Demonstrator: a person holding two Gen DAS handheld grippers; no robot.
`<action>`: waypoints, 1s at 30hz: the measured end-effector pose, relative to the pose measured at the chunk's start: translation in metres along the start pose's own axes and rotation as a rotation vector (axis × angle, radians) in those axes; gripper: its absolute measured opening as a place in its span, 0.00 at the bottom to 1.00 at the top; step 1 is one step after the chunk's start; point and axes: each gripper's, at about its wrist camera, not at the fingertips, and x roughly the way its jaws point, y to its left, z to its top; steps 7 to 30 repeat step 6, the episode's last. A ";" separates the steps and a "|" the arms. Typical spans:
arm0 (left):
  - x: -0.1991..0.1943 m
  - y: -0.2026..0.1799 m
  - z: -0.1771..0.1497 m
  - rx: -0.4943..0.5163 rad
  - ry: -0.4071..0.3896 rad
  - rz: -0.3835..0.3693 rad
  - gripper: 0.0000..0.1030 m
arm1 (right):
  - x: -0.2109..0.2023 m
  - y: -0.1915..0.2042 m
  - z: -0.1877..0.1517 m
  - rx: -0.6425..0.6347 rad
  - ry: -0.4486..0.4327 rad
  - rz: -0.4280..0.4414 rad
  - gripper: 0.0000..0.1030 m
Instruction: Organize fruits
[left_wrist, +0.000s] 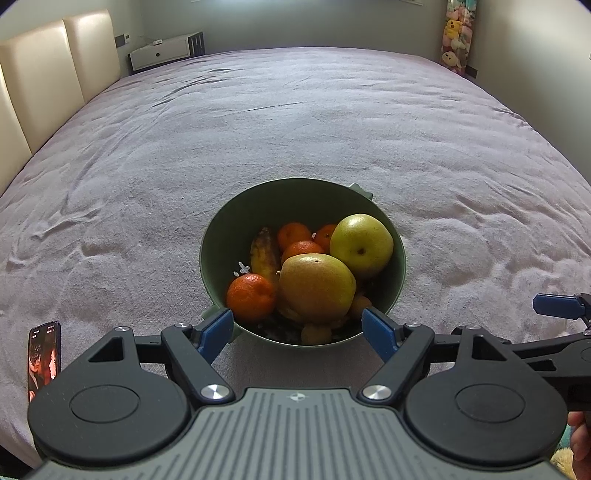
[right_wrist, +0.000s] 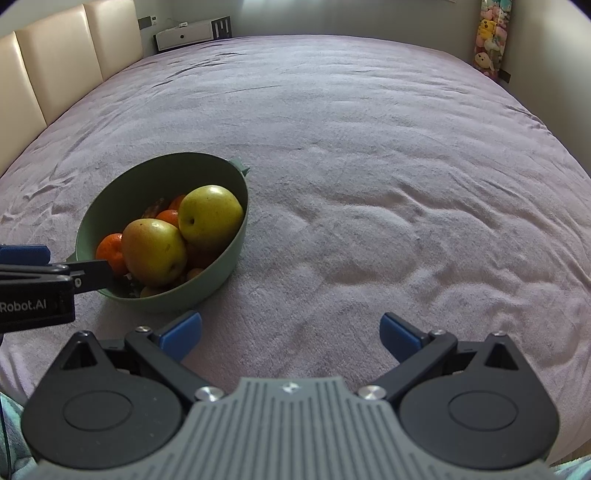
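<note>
Nearest in the left wrist view: the left gripper (left_wrist: 298, 330), jaws spread wide and gripping nothing, one blue fingertip on each side of the near rim of a green bowl (left_wrist: 236, 206). Sitting on a big bed with a pale purple blanket (left_wrist: 295, 122), well toward the near edge. Packed inside the bowl: a large yellow-green fruit (left_wrist: 316, 286) at the front, a small orange (left_wrist: 251, 297) just to its left, a browned banana (left_wrist: 264, 251) behind that, a rounder green pear (left_wrist: 361, 244) on the right leaning on the bowl's wall, and more little oranges (left_wrist: 295, 234) tucked at the back. Lying flat on the blanket at far left, a phone (left_wrist: 44, 356) with a lit screen. At the bottom right corner, part of a hand (left_wrist: 580, 439). In the right wrist view, the right gripper (right_wrist: 290, 334) with its jaws also spread wide and bare, hanging over plain blanket to the right of the bowl, not touching it. Farther off, cream padded panels of a headboard (left_wrist: 48, 70) on the left. At the far end, a white cabinet (left_wrist: 162, 51) by the wall and a tall clear bag of stuffed toys (left_wrist: 456, 33) in the right corner.
</note>
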 end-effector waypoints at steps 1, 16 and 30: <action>0.000 0.000 0.000 0.001 -0.001 -0.001 0.90 | 0.000 0.000 0.000 0.000 0.000 0.000 0.96; -0.002 -0.001 0.000 0.005 -0.011 -0.003 0.90 | 0.001 -0.001 -0.001 -0.002 0.006 0.001 0.96; -0.002 -0.001 0.000 0.005 -0.011 -0.003 0.90 | 0.001 -0.001 -0.001 -0.002 0.006 0.001 0.96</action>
